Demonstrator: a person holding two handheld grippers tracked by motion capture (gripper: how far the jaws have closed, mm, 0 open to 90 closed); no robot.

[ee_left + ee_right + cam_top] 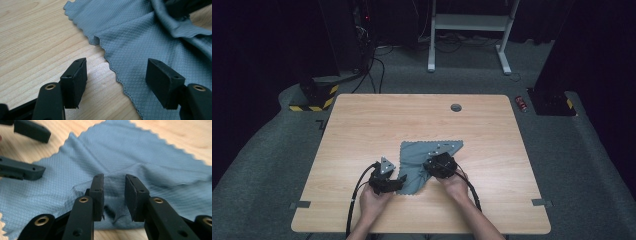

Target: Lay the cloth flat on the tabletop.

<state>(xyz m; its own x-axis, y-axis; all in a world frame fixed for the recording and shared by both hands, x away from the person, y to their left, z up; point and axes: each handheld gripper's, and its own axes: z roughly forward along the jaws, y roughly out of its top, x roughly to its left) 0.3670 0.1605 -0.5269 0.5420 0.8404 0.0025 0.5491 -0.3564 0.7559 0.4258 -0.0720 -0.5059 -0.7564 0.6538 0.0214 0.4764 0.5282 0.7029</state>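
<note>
**Loose fold under the right jaws, wide straddle on the left: both grips can miss**

Your main risk sits at the right gripper. Its jaws stand partly apart over a raised ridge of the grey-blue cloth, and the pads do not press on it. If you lift now, the ridge likely slips out and the fabric drops flat. If you close too low, you may pinch both layers, because the cloth is already doubled over itself near that hand and the lower edge curls beneath the jaws.

The left gripper brings a second hazard. Its jaws are spread wide and straddle the scalloped edge of the cloth: one pad hangs over bare table, the other over fabric. Close from here and you probably catch only a thin sliver of hem, which can pull free as soon as the two hands move apart. Push down too hard and the pad over the wood can scrape along it and shove the edge away rather than grip it.

In the high view the cloth lies on the near middle of the table between your hands, with its far corner flat and its near part bunched. The two grippers are close together, so a quick move could knock one against the other.
</note>
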